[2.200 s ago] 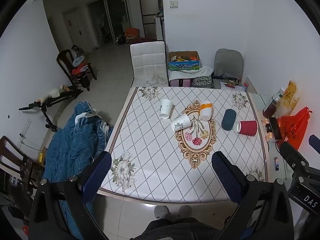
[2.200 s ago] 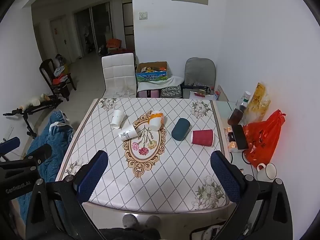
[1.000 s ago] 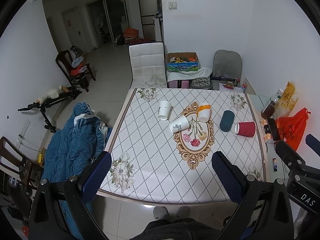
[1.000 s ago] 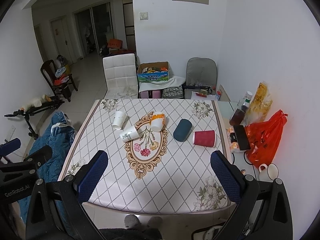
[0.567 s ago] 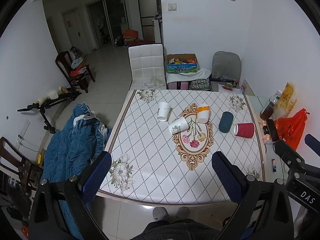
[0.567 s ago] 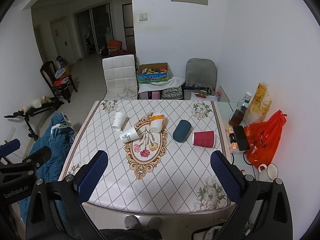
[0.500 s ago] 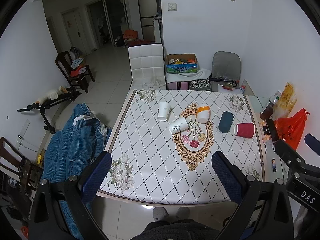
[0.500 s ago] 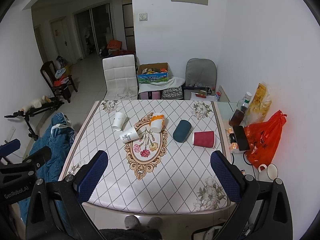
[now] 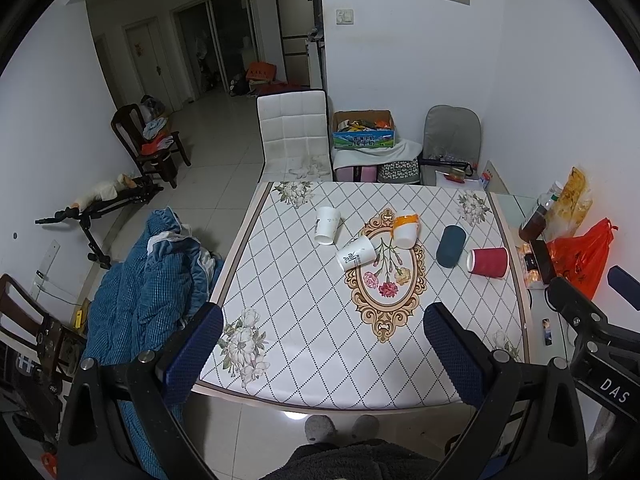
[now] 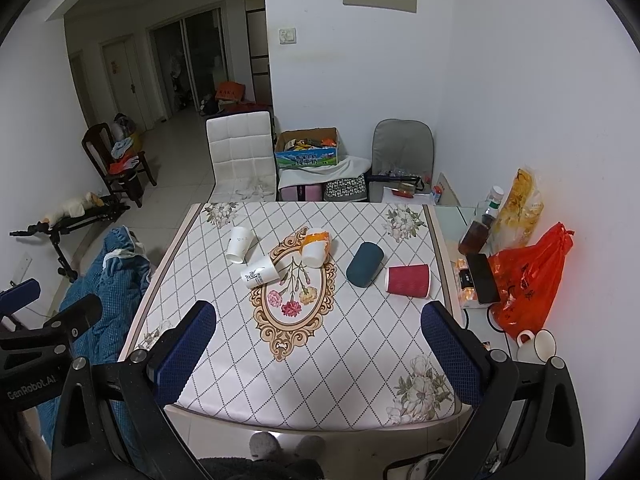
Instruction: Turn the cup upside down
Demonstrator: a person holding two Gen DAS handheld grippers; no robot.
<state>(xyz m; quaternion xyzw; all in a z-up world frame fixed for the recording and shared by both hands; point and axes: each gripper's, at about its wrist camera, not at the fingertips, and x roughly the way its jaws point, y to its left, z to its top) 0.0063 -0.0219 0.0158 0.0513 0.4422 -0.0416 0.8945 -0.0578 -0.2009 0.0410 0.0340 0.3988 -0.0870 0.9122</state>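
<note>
Left view: the left tool [image 9: 322,340] hangs wide open and empty, back from the counter [image 9: 280,320] — likely poised to start. Five cups lie toppled mid-counter, the red cup [image 9: 488,262] rightmost; "DAS" marks the other tool's body.

Right view: the right tool [image 10: 318,340] is wide open too, the red cup [image 10: 408,280] well ahead — "GenRobot.AI" reads at left.
</note>
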